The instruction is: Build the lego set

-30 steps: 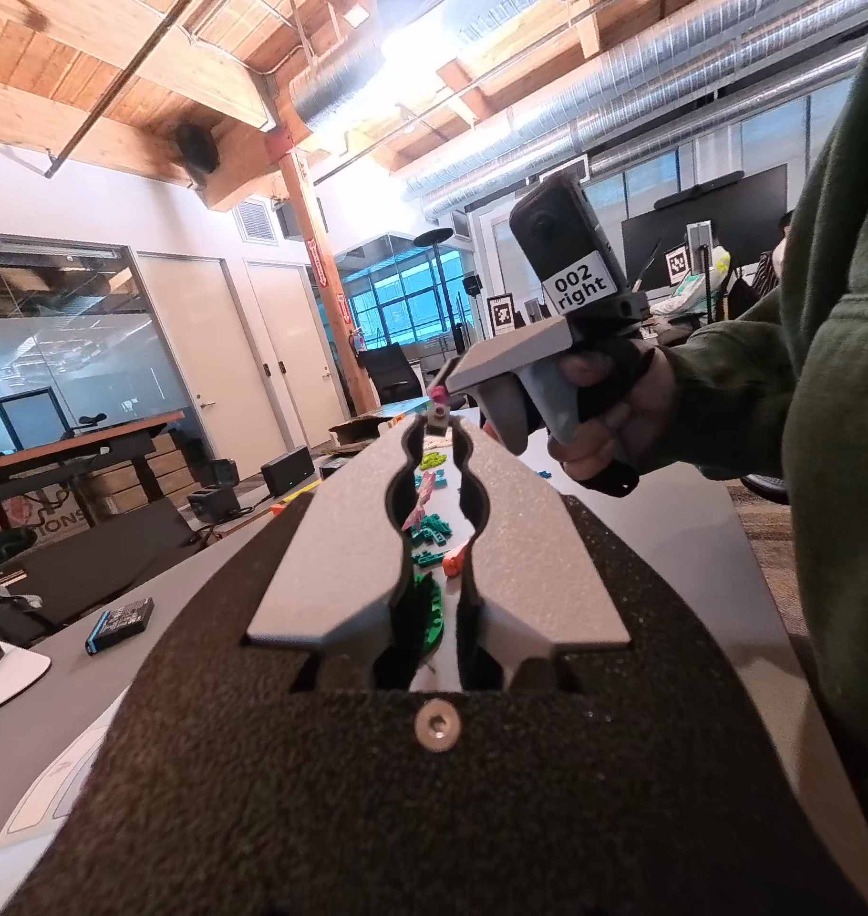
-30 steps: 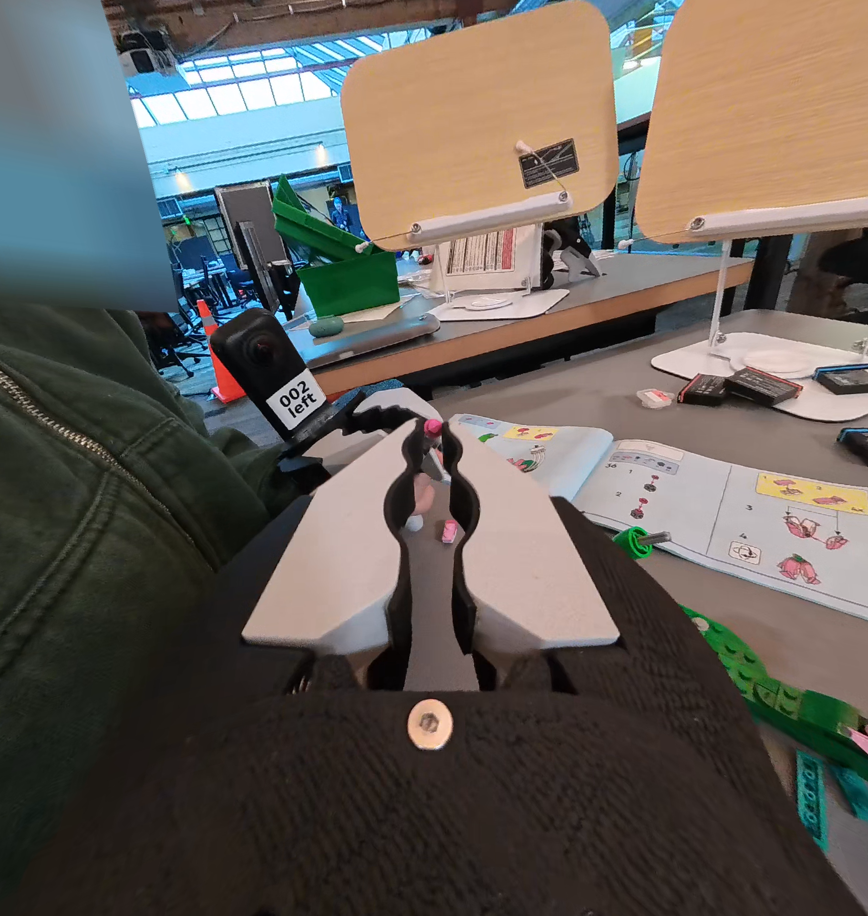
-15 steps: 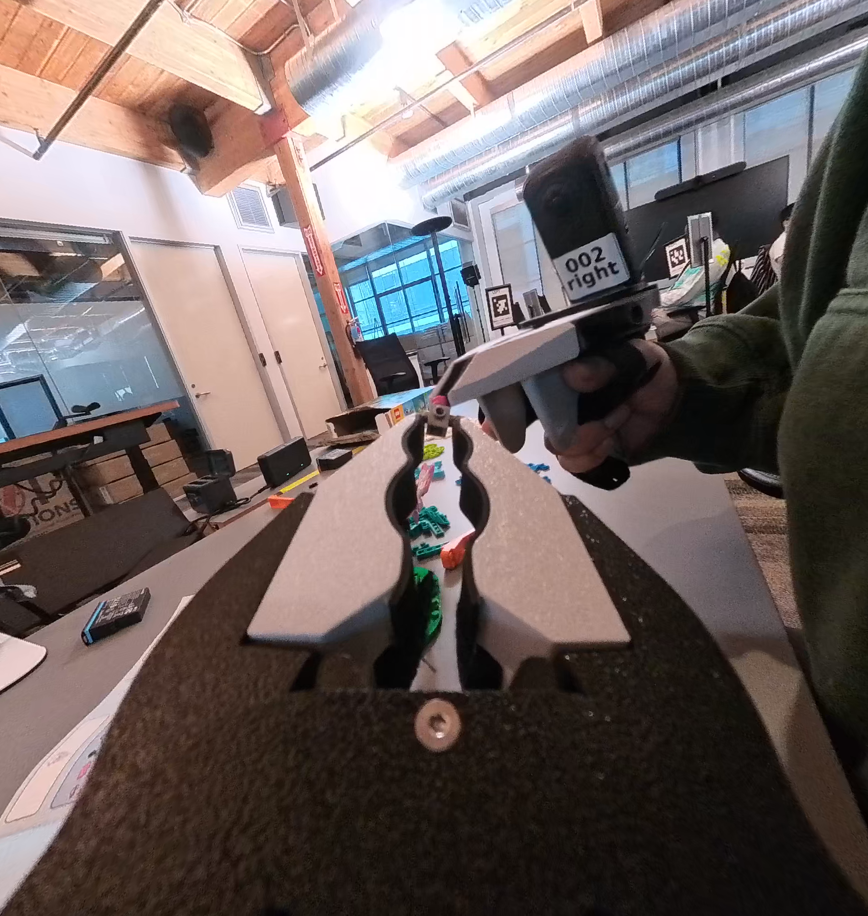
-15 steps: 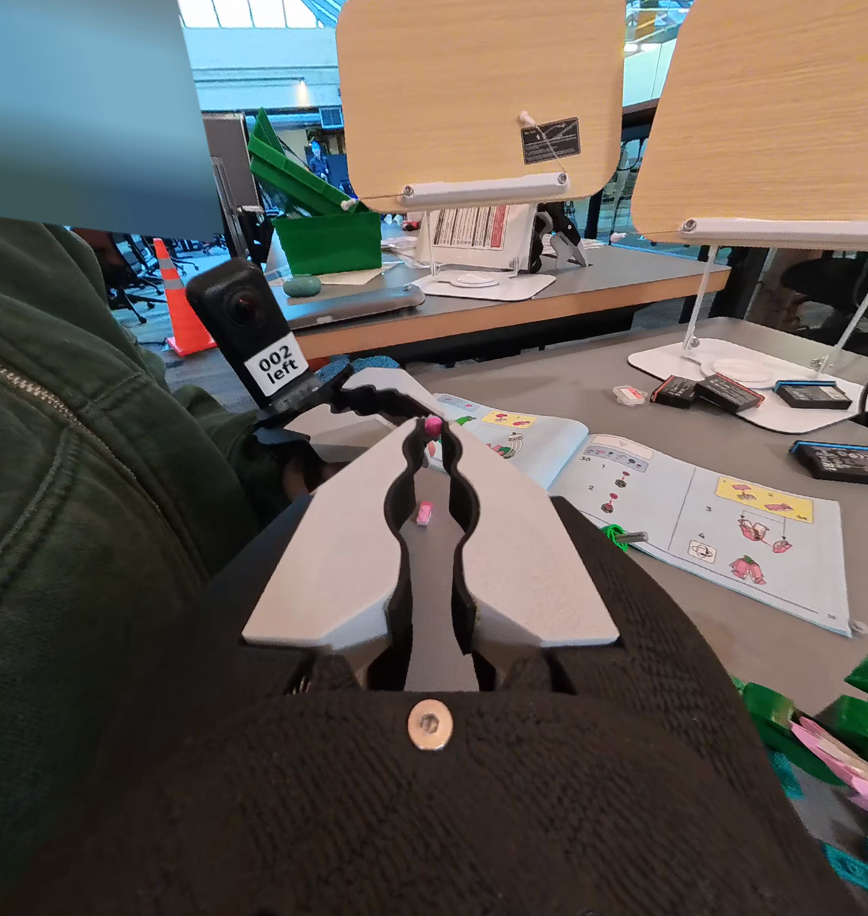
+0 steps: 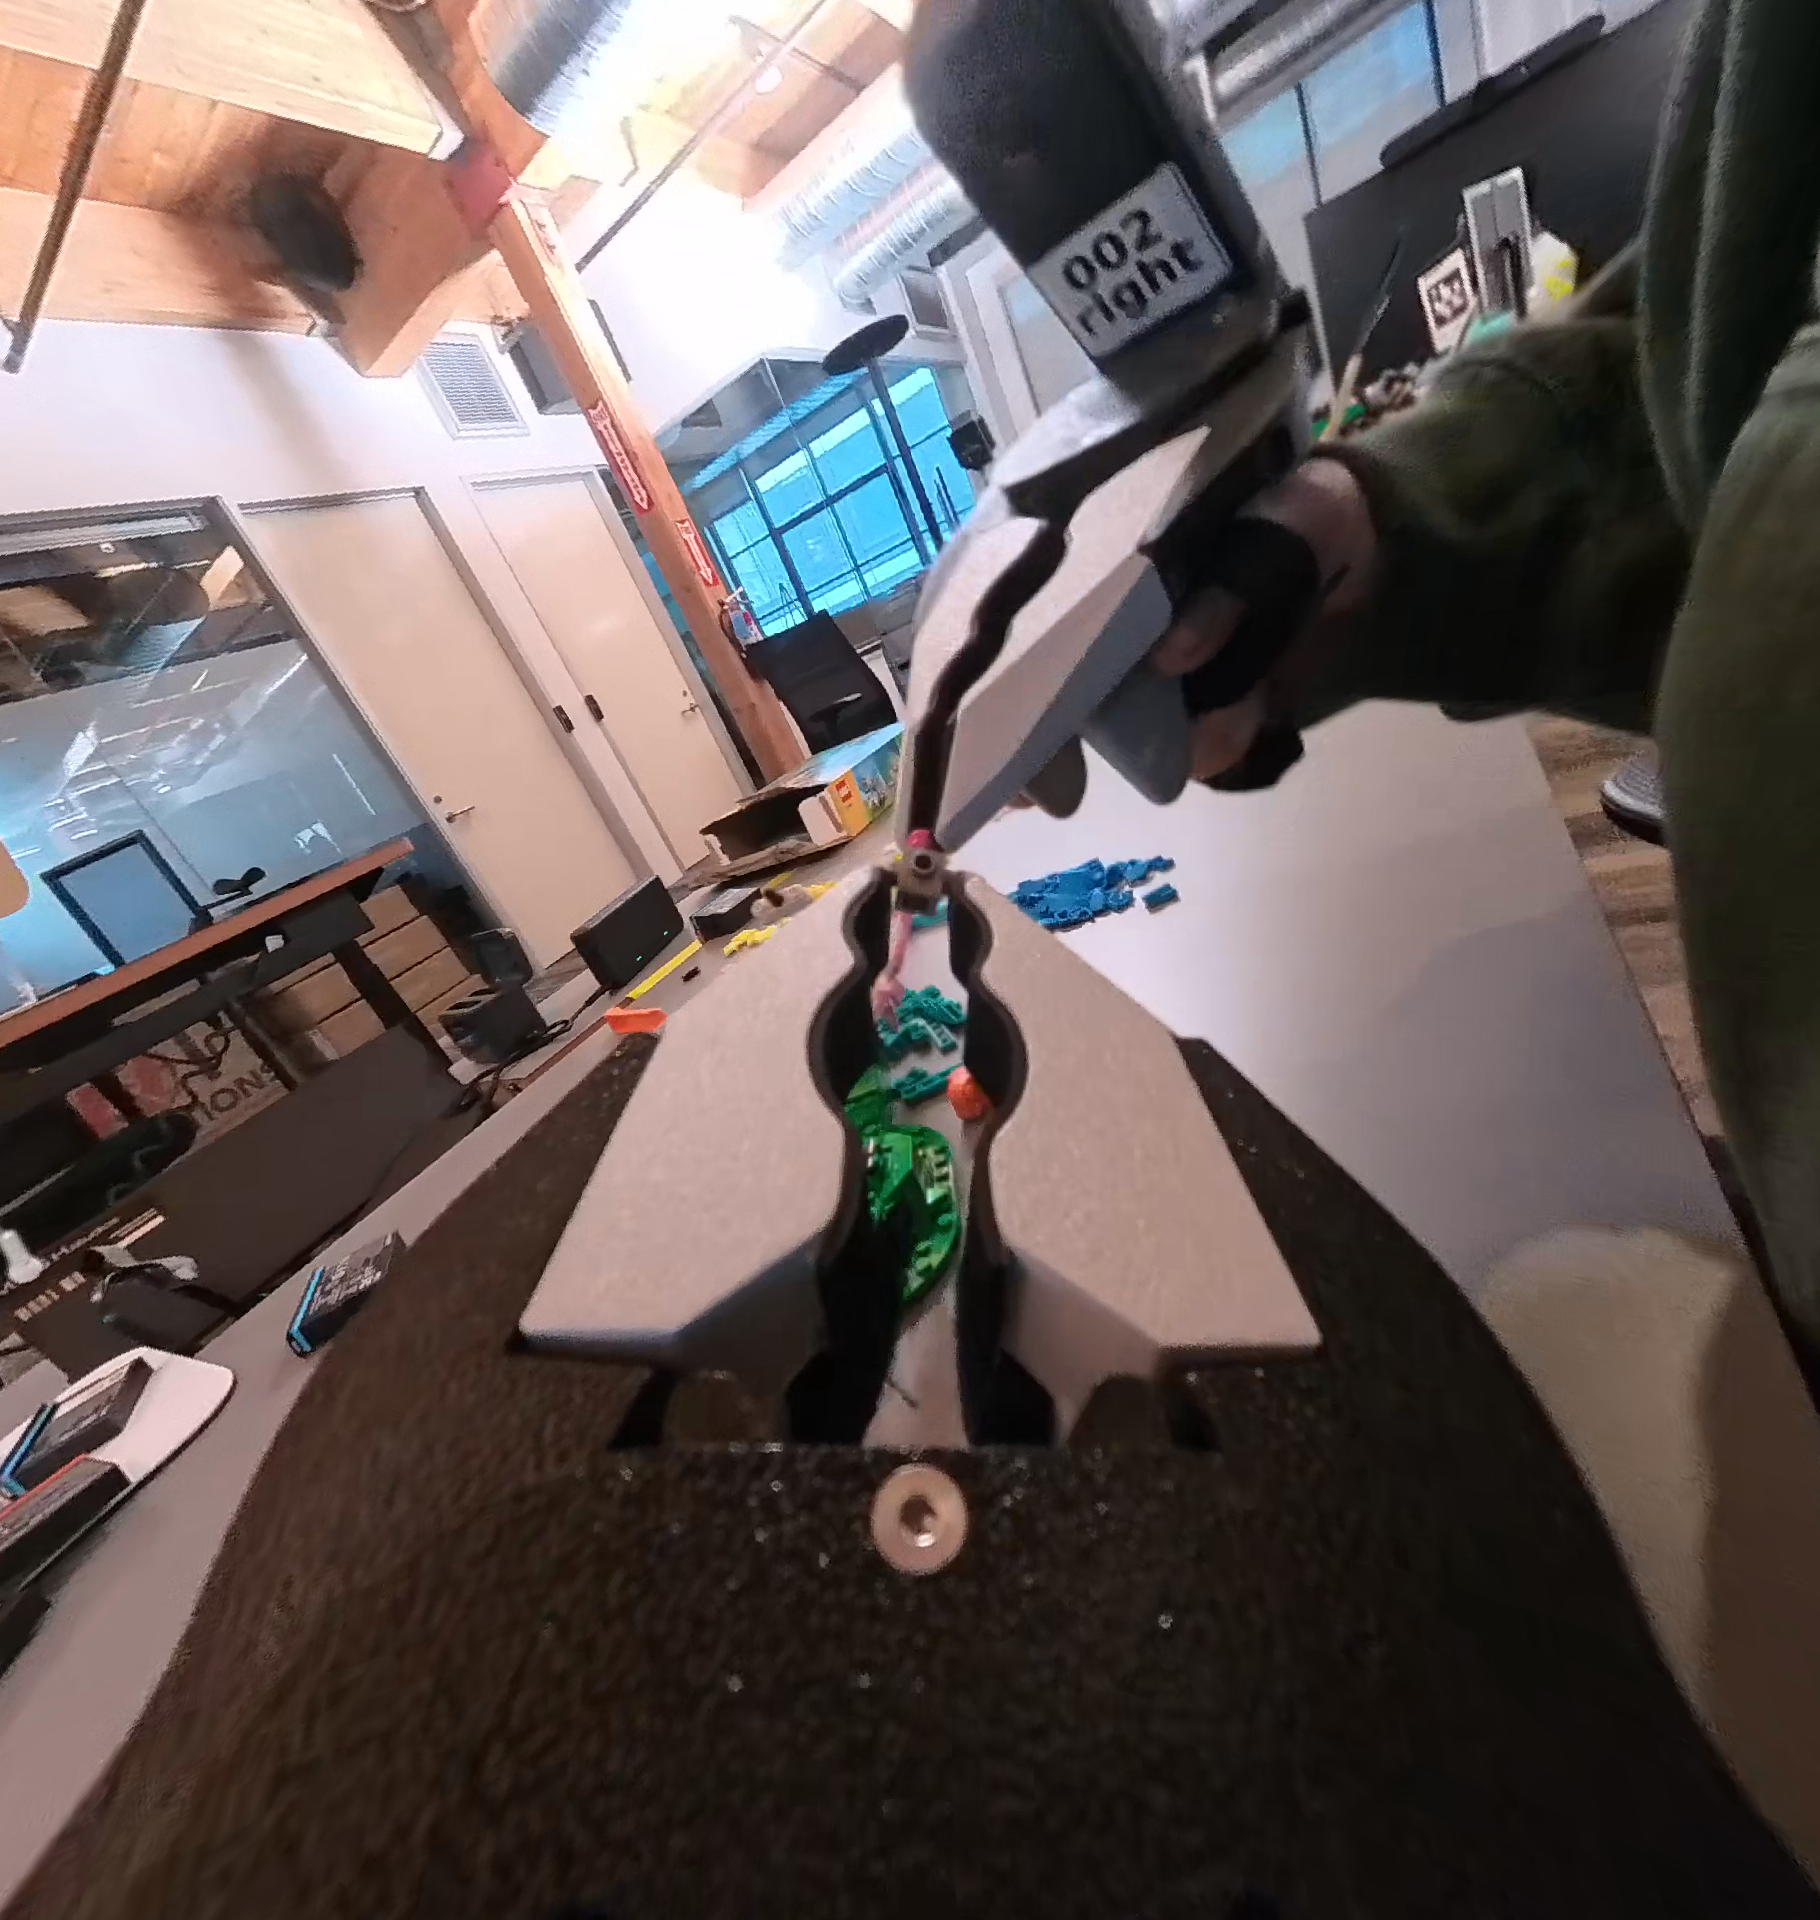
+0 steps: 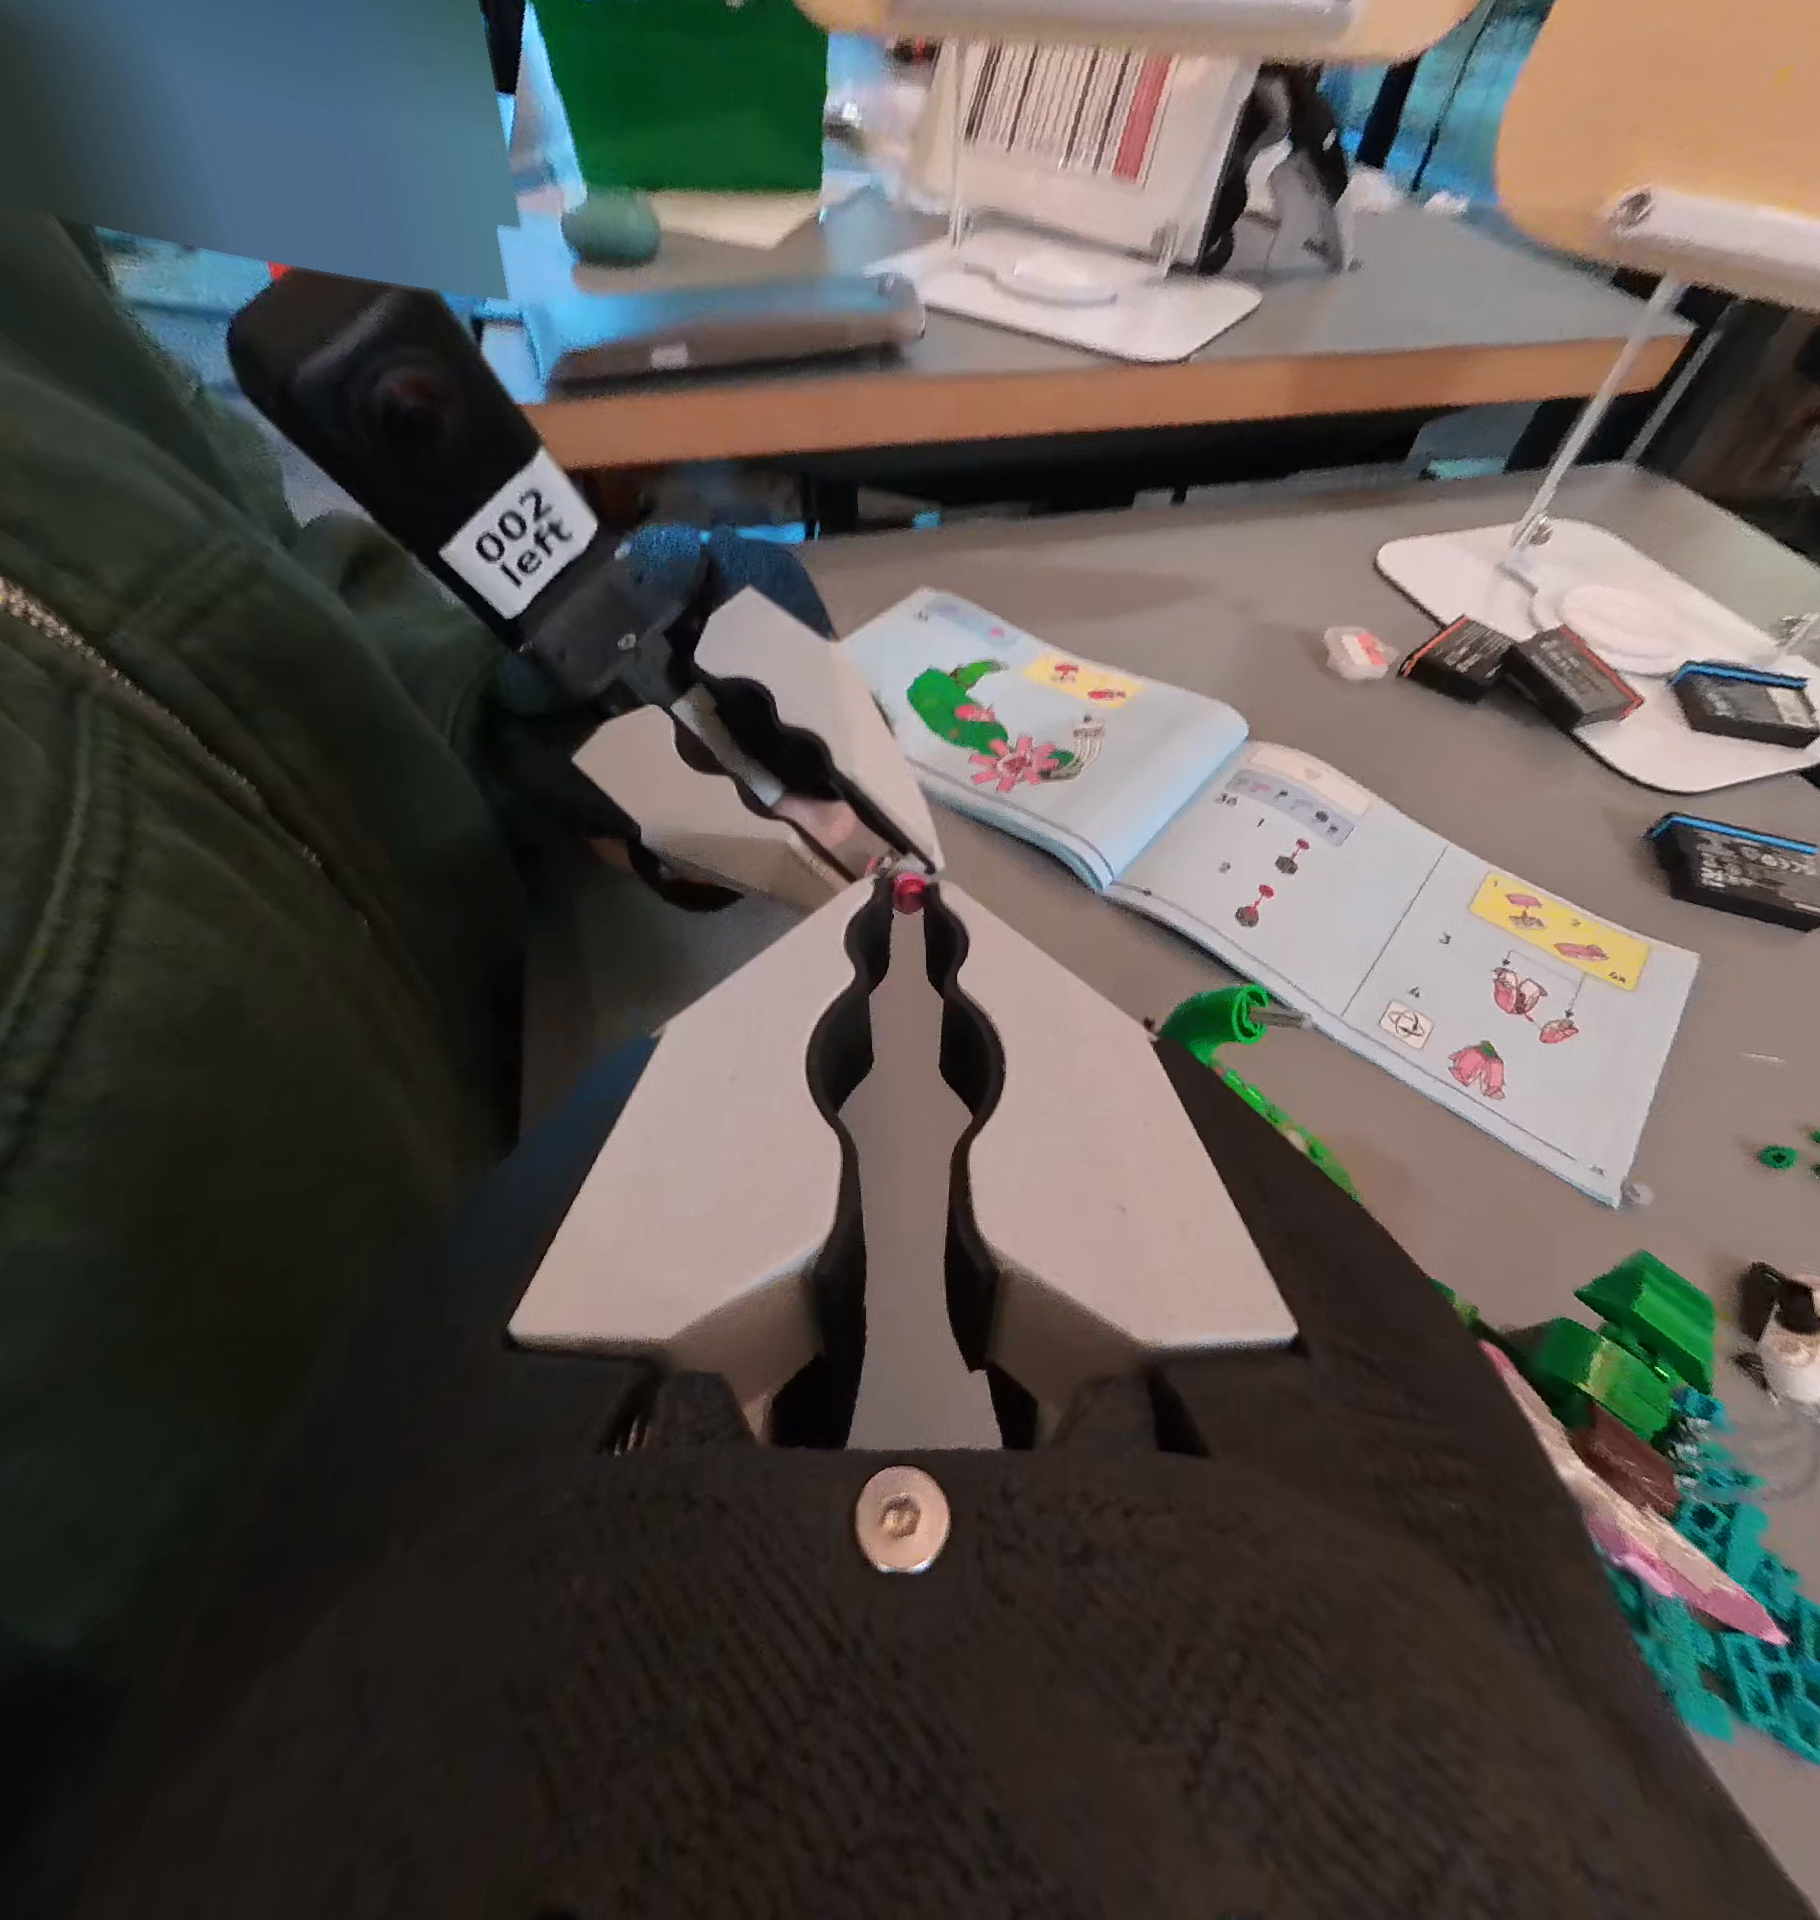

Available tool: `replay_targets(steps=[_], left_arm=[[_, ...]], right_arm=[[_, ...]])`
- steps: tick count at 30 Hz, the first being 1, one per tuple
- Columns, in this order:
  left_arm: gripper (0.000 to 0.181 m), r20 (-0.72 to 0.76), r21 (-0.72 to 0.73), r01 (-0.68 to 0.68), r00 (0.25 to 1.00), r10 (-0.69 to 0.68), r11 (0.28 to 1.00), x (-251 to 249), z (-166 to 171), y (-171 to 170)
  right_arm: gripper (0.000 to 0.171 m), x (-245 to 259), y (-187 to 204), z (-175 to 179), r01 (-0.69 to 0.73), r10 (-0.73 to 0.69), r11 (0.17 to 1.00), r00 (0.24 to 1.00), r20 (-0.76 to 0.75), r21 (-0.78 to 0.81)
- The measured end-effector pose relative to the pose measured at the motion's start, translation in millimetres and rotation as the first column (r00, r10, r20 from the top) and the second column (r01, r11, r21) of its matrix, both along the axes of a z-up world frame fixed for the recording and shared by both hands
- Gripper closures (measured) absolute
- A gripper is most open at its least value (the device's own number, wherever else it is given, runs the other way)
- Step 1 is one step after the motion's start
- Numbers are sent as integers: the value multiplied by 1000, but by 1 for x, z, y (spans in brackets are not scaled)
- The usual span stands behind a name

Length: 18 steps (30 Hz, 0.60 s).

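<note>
My left gripper (image 5: pixel 921 871) is shut on a small grey lego piece (image 5: pixel 924 862) at its fingertips. My right gripper (image 6: pixel 907 896) is shut on a small magenta piece (image 6: pixel 907 889). The two tips meet, and the magenta piece touches the grey one; the right gripper (image 5: pixel 927 831) comes down onto it from above in the left wrist view. The left gripper (image 6: pixel 890 857) shows tip to tip in the right wrist view. A green lego build (image 5: pixel 911 1184) lies on the table below, also seen in the right wrist view (image 6: pixel 1633 1351). An open instruction booklet (image 6: pixel 1280 883) lies beyond.
Teal pieces (image 6: pixel 1758 1652) and a pink petal (image 6: pixel 1664 1558) lie at the right. Blue pieces (image 5: pixel 1088 888), teal pieces (image 5: pixel 921 1023) and an orange piece (image 5: pixel 968 1096) lie on the grey table (image 5: pixel 1353 987). Black batteries (image 6: pixel 1737 862) and a white stand base (image 6: pixel 1664 675) sit farther right. A person's green sleeve (image 6: pixel 158 935) fills the left. Both grippers' tips are close together, under 4 cm apart.
The right gripper has swung up and tilted steeply down onto the left gripper's tip. Both views have dipped toward the table, and the tips stay pressed together.
</note>
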<state>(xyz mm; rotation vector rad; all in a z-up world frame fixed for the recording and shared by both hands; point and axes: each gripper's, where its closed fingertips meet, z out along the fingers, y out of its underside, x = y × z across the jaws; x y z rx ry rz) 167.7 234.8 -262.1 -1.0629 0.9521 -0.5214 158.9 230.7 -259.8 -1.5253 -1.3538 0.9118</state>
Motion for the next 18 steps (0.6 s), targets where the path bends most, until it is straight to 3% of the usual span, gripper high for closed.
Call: replay_targets(steps=[10,18], left_arm=[[174,-73,26,-13,997,15,1000,5,-8,0],[174,-91,6,-107,990,107,994,0,-11,12]], right_arm=[[167,5,-2,-9,-56,57,998,986,154,-6],[167,-1,10,-11,51,-78,989,978,195,137]])
